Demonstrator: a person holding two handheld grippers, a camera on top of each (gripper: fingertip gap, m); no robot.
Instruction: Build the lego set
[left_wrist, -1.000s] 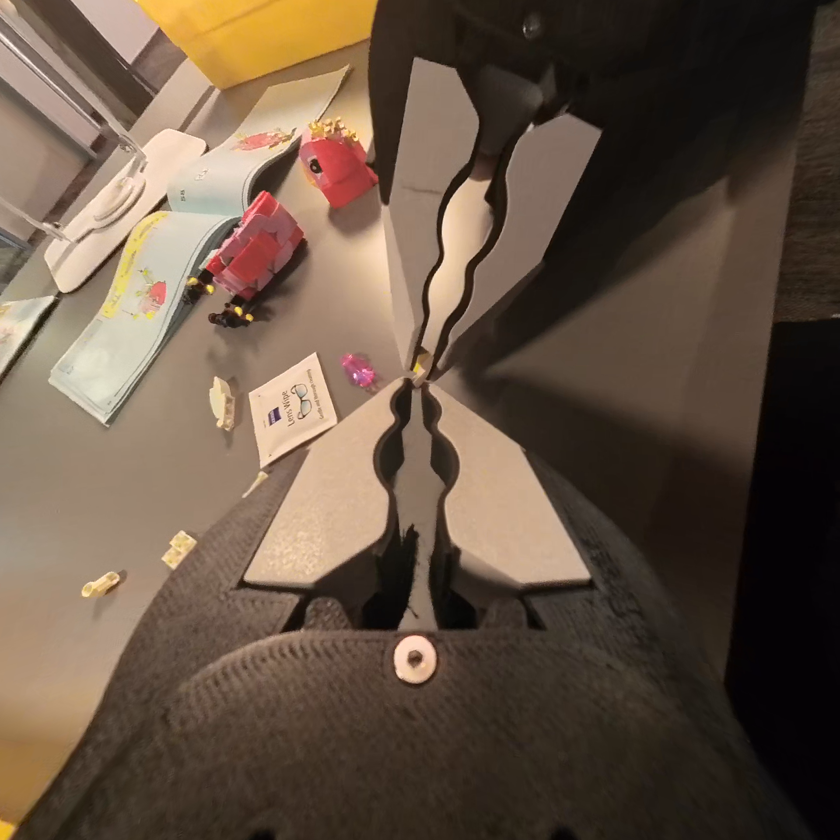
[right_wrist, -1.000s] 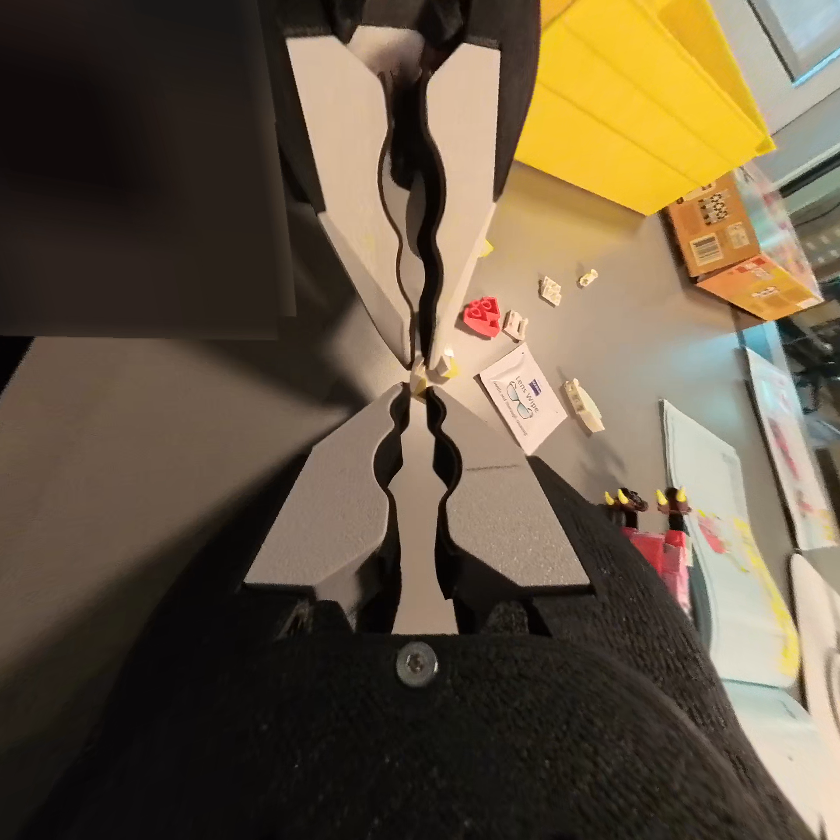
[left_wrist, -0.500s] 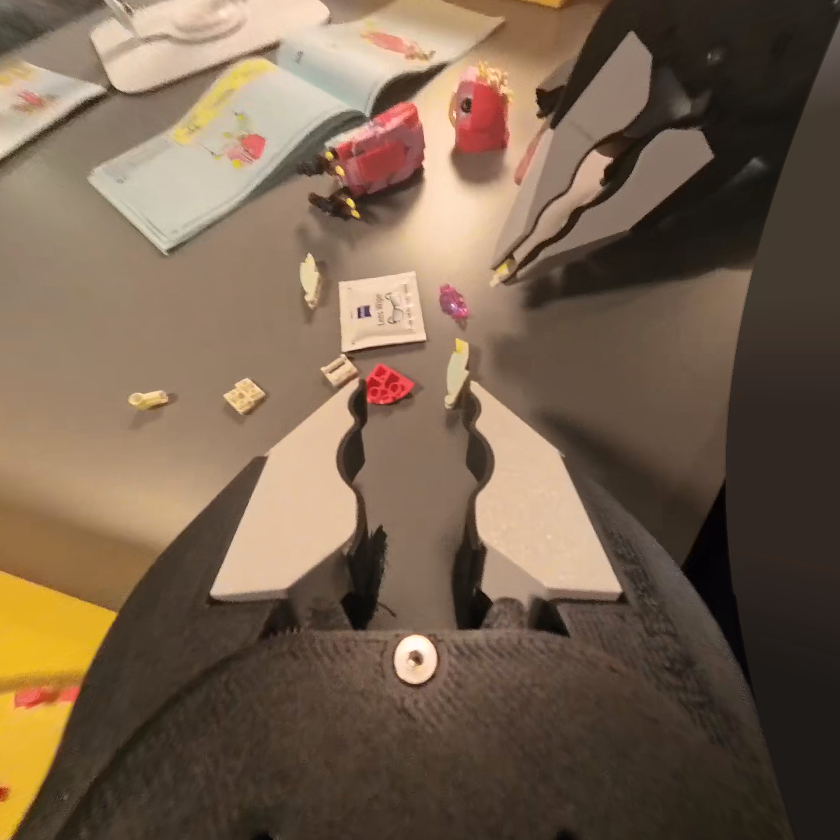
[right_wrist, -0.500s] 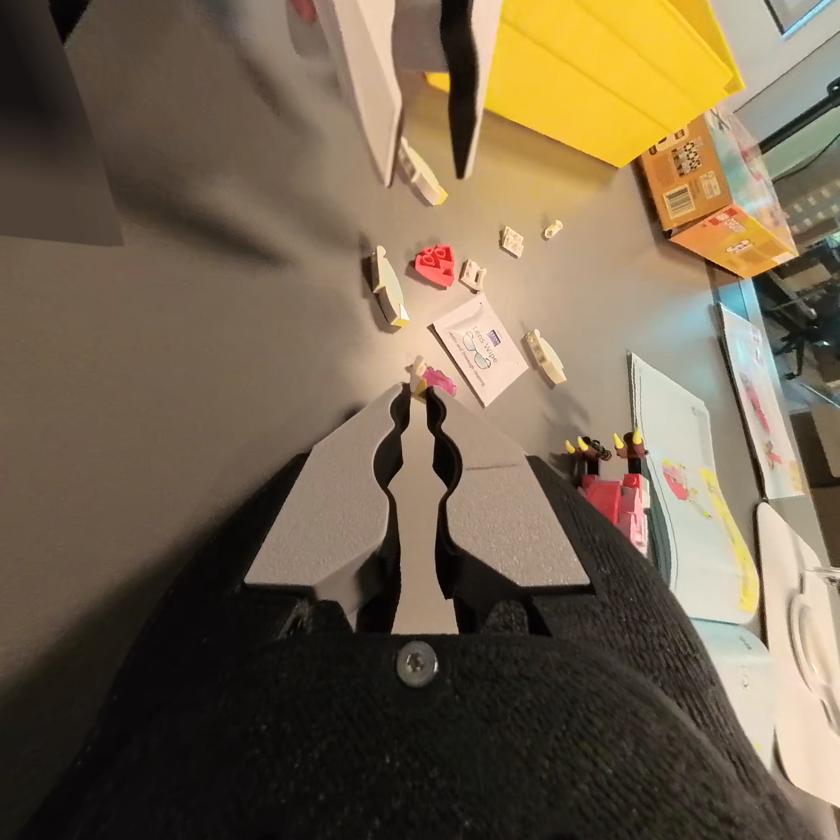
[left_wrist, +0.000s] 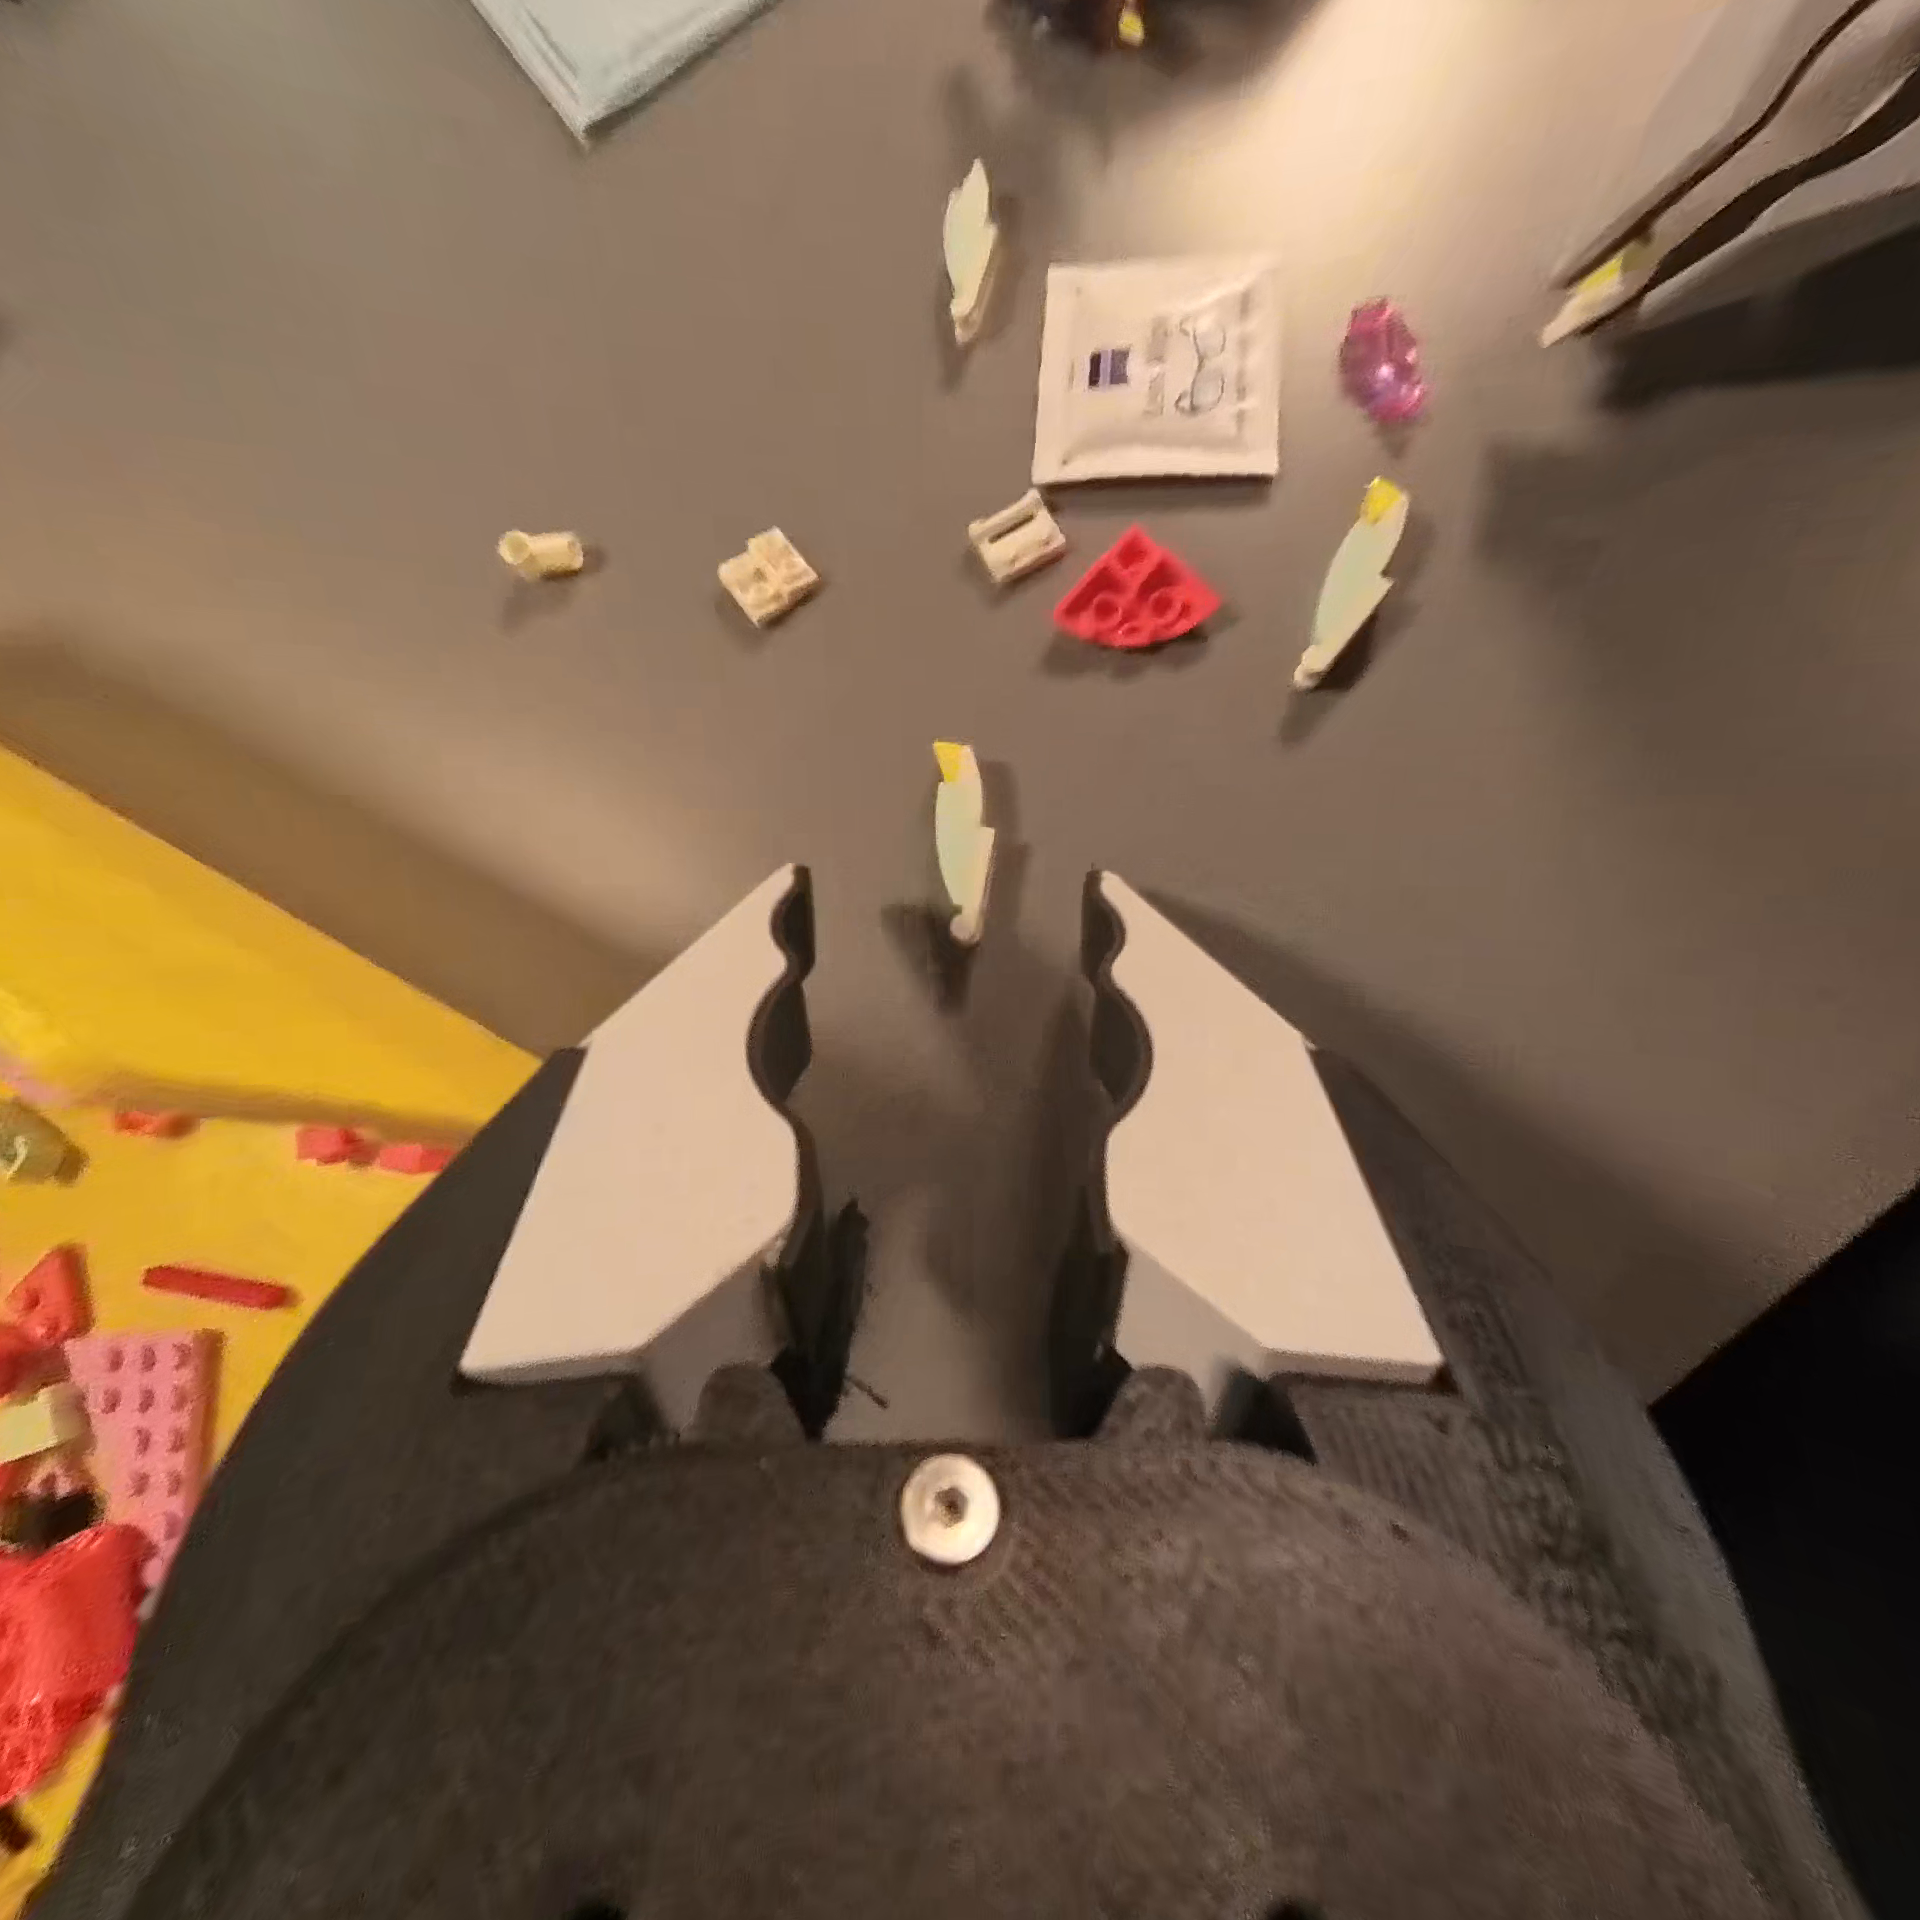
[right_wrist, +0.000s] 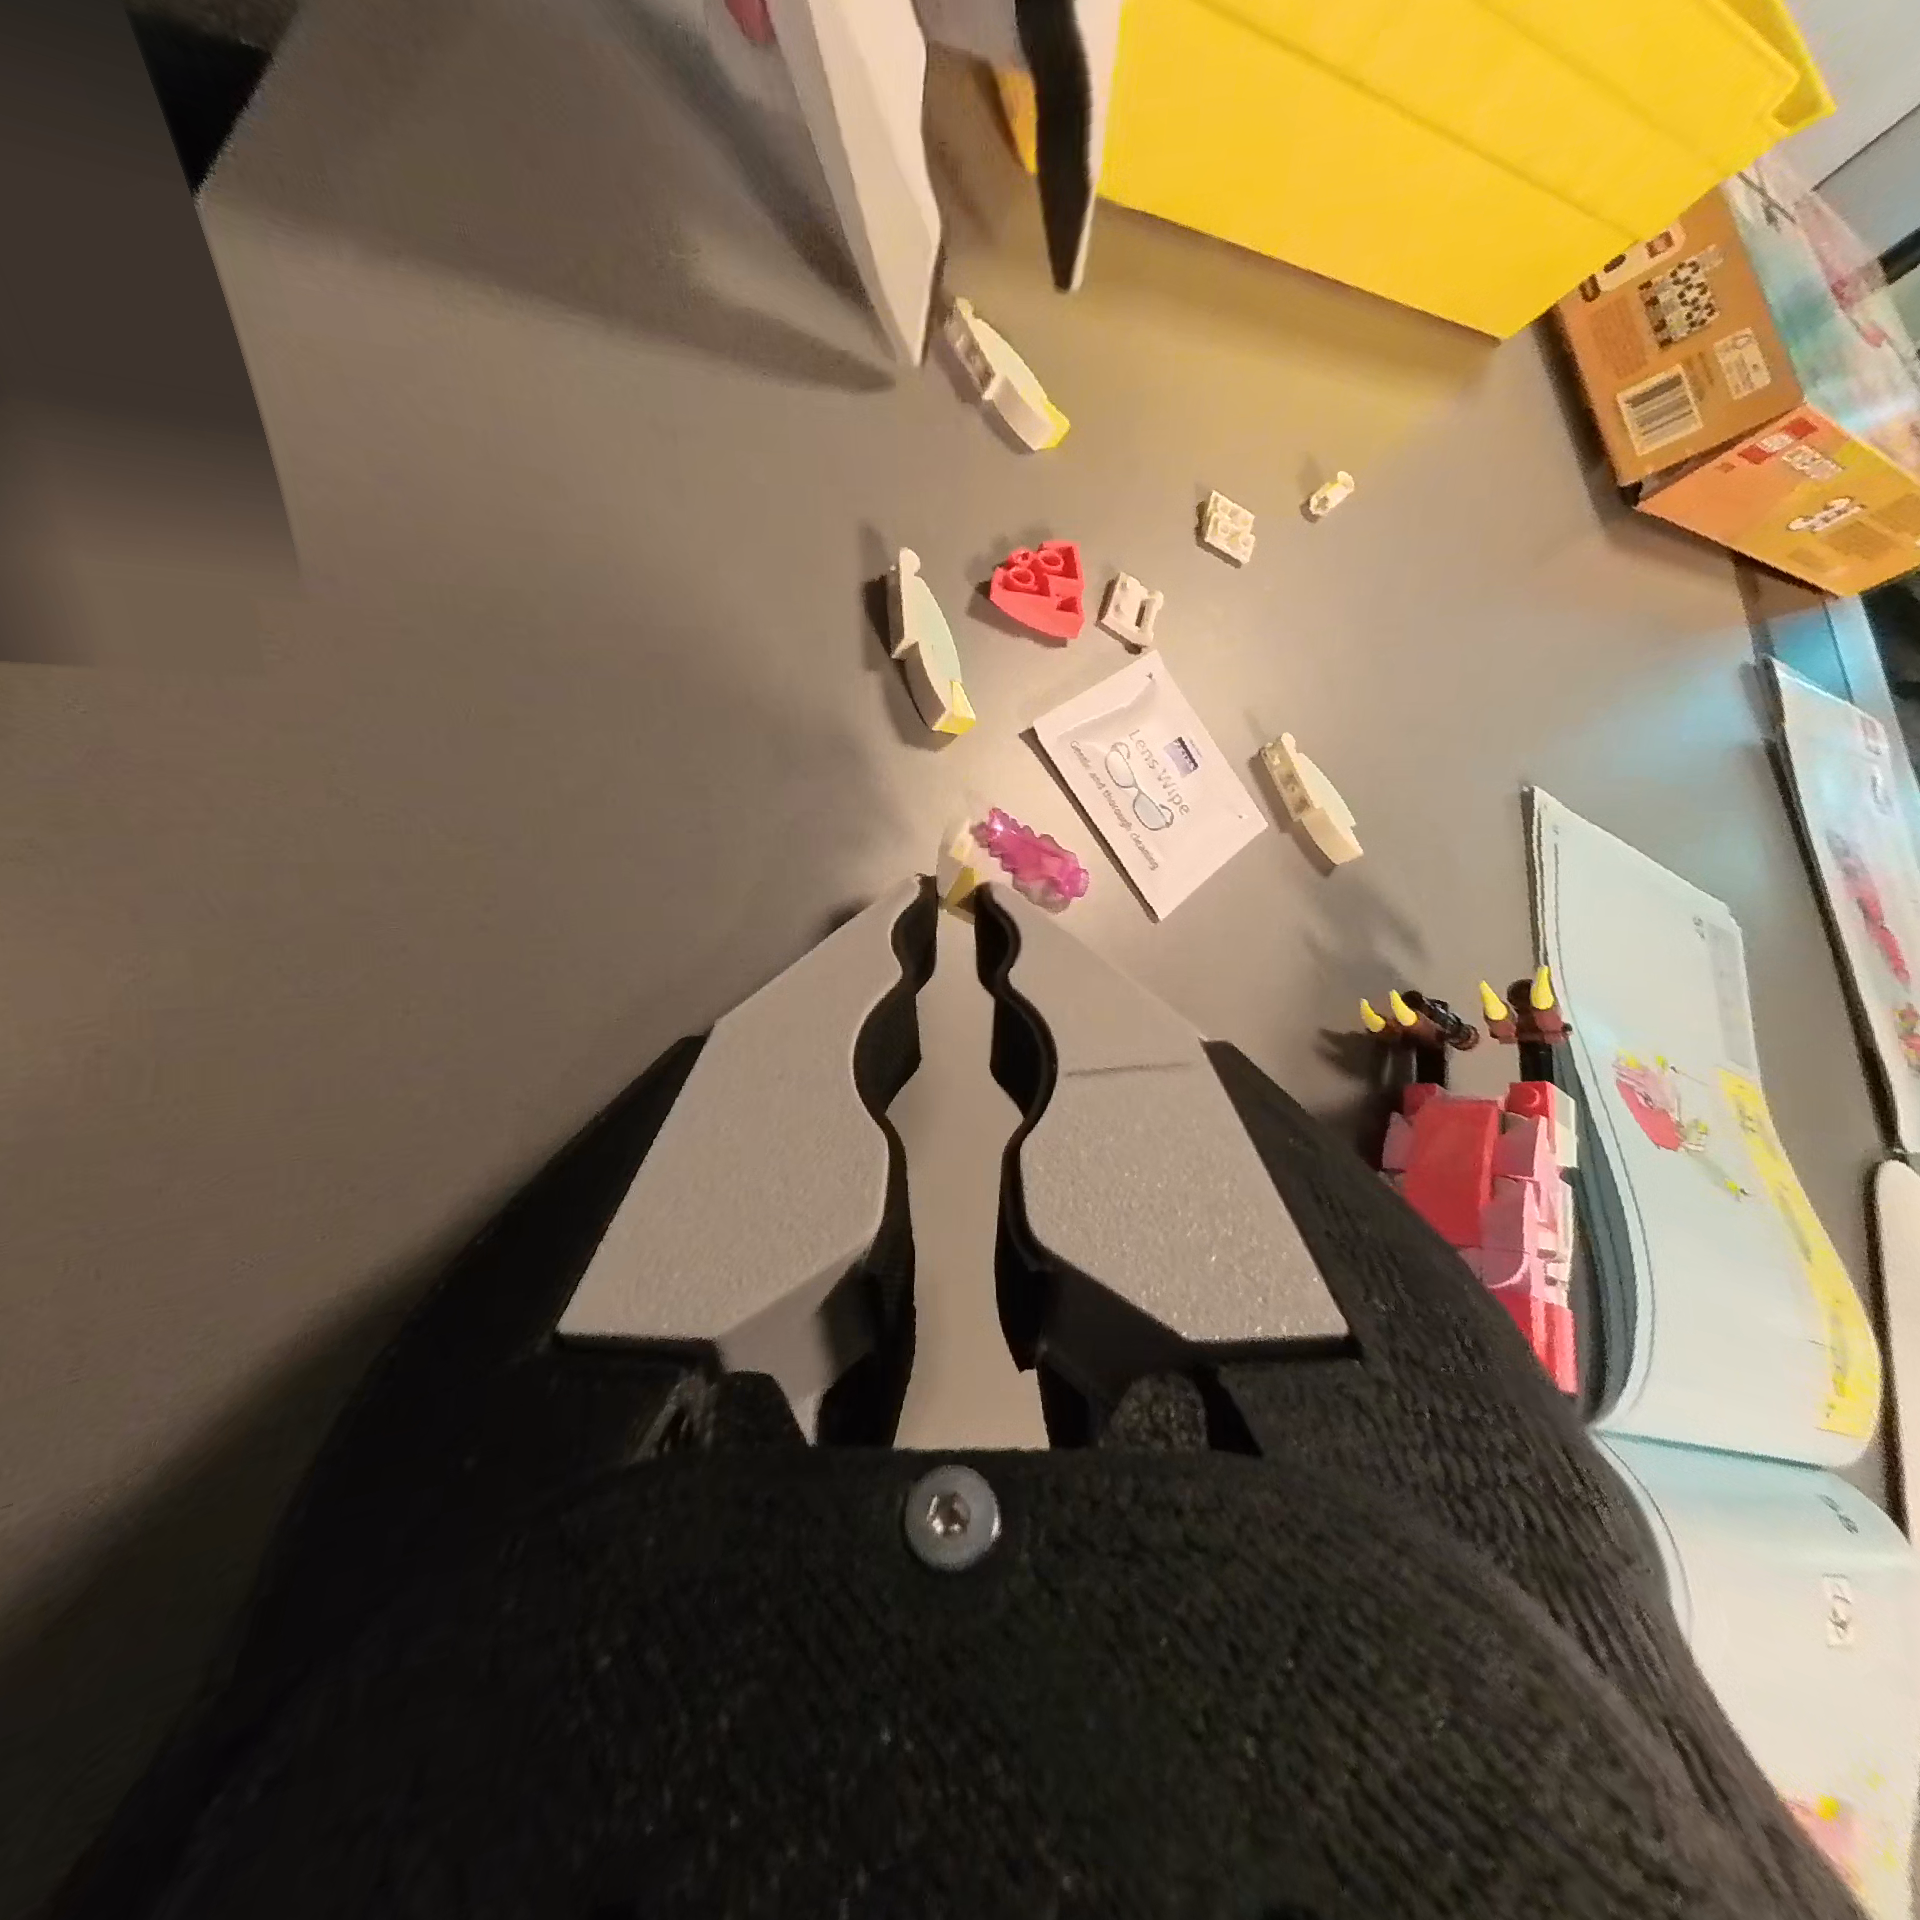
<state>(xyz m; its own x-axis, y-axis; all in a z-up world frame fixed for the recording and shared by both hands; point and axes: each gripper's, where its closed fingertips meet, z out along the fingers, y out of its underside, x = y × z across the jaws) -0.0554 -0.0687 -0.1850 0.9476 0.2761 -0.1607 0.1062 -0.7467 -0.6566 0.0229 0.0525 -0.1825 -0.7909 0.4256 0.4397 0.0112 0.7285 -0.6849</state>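
Note:
My left gripper is open and empty, low over the grey table. A pale wing-shaped piece with a yellow tip lies on the table just ahead of its fingertips, touching neither pad. My right gripper is shut on a small white-and-yellow piece, which sticks out past its tips next to a clear pink piece. The right gripper also shows at the top right of the left wrist view. The left gripper shows at the top of the right wrist view.
A white sachet, a red wedge piece, more pale wing pieces and small cream bricks lie scattered. A yellow bin, cardboard boxes, an open booklet and a red brick model stand around. The tips of one gripper are about 15 cm away from the tips of the other.
The two grippers were tip to tip; my left gripper opened and drew back towards the yellow bin. The right gripper stayed shut on its small piece.

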